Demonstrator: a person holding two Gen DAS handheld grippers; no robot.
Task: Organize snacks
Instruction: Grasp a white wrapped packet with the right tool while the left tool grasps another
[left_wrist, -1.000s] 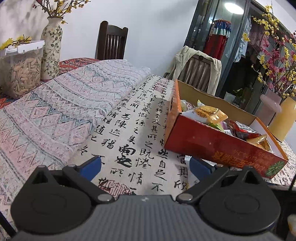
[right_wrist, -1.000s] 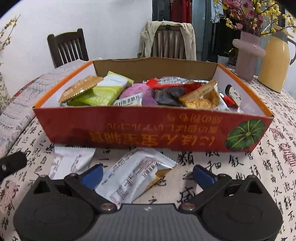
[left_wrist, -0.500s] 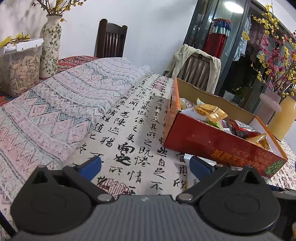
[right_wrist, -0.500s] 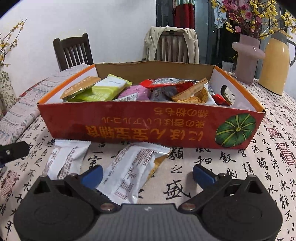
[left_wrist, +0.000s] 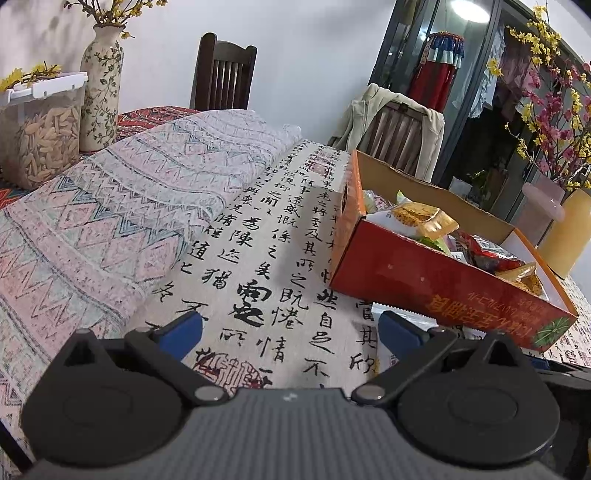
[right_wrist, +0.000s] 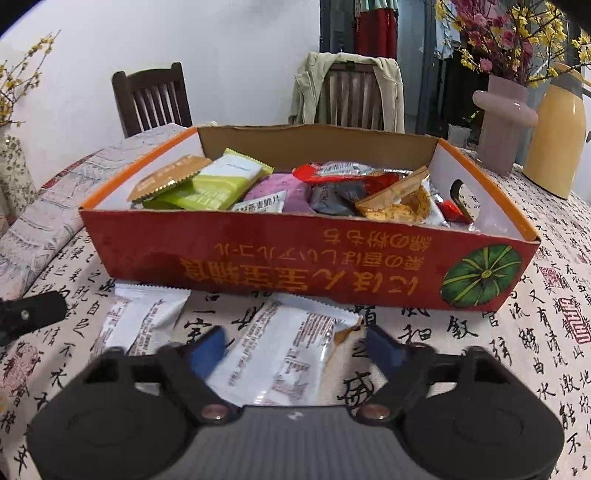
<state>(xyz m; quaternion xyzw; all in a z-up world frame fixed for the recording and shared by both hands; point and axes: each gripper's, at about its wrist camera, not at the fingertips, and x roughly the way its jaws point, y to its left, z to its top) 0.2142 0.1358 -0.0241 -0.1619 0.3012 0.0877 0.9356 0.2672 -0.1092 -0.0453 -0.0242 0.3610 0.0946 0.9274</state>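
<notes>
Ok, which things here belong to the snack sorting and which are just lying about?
Job:
- red cardboard box of snacks
- two white foil snack packets on the cloth
- open right gripper
- open left gripper

Just there:
- yellow thermos jug
- pink vase
- clear tub of seeds
- floral ceramic vase

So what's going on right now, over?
Right gripper open, straddling the nearer white snack packet. Left gripper open, empty. Second white packet lies beside it, snack box just behind. Nothing in the way.
</notes>
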